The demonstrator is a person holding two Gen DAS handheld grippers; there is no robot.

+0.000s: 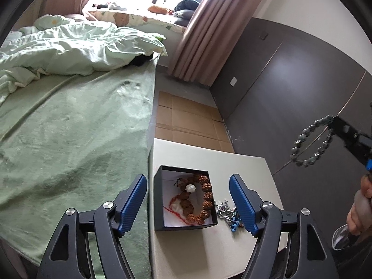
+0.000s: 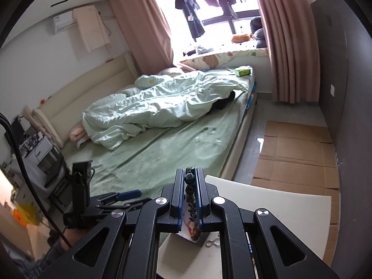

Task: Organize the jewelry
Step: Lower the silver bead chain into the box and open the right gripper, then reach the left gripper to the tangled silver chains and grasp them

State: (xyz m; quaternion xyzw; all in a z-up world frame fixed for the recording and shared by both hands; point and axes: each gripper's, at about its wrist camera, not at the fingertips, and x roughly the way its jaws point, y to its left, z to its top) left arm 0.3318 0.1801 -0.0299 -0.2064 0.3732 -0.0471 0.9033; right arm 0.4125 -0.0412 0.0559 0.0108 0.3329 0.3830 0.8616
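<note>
Left gripper [image 1: 188, 203] fingers apart above black box [image 1: 186, 226] holding brown bracelet [image 1: 200, 197]; silver chain [image 1: 224, 210] beside box; right gripper [image 2: 188, 195] clamped on green bracelet [image 1: 311, 140].

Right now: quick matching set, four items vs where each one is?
Items:
1. green bracelet
2. brown bracelet
3. silver chain
4. left gripper

Places:
A. in the black box
B. open, above the box
C. clamped in the right gripper
D. on the table, right of the box

Pairs: 1-C, 2-A, 3-D, 4-B
</note>
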